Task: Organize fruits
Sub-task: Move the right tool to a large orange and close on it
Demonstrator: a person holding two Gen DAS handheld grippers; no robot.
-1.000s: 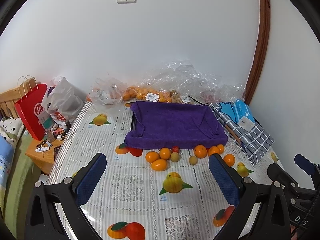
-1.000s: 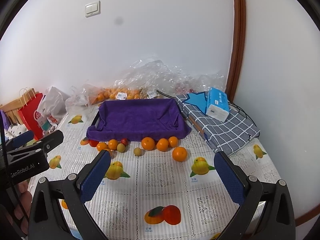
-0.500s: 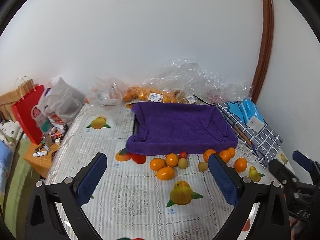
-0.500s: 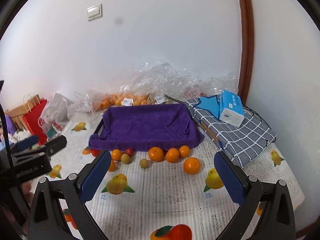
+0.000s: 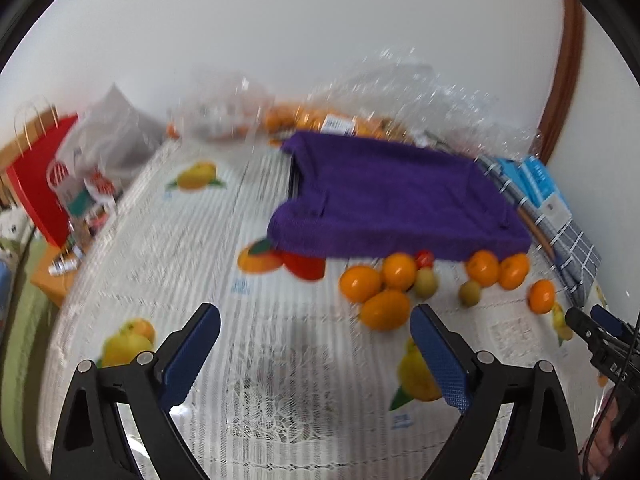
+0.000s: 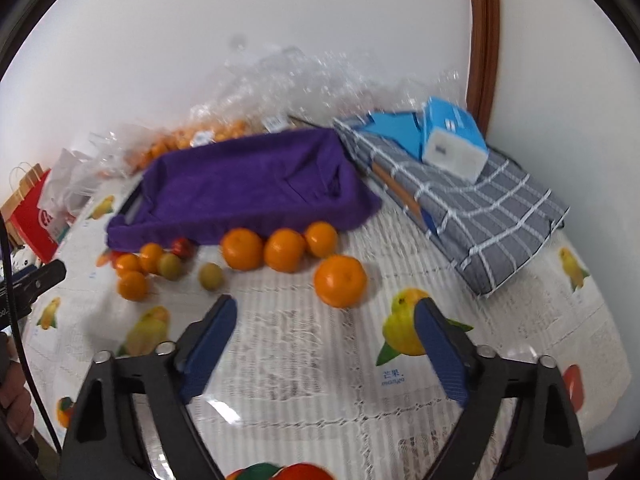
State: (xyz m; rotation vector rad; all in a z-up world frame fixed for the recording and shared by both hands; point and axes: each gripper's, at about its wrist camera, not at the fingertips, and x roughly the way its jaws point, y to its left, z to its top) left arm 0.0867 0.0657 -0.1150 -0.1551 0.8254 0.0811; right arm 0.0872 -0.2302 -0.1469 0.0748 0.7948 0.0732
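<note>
A tray lined with a purple towel [image 5: 392, 204] [image 6: 256, 188] stands on the fruit-print tablecloth. Several loose oranges lie along its front edge, with two small green fruits and a small red one [image 5: 425, 257]. In the left wrist view my left gripper [image 5: 316, 332] is open and empty above the cloth; an oval orange [image 5: 385, 309] lies just left of its right fingertip. In the right wrist view my right gripper [image 6: 325, 326] is open and empty, close in front of a large orange [image 6: 340, 281]. A green fruit [image 6: 211, 276] lies beyond its left fingertip.
Clear plastic bags with more oranges [image 5: 304, 120] lie behind the tray by the wall. A grey checked cloth bundle [image 6: 480, 216] with a blue tissue box [image 6: 454, 138] lies to the right. A red paper bag [image 5: 40, 184] and a plastic bag [image 5: 108, 148] stand off the table's left edge.
Both grippers have moved forward and down toward the fruit row, so the fruits look larger and closer. Both stay open and empty. The views are motion-blurred.
</note>
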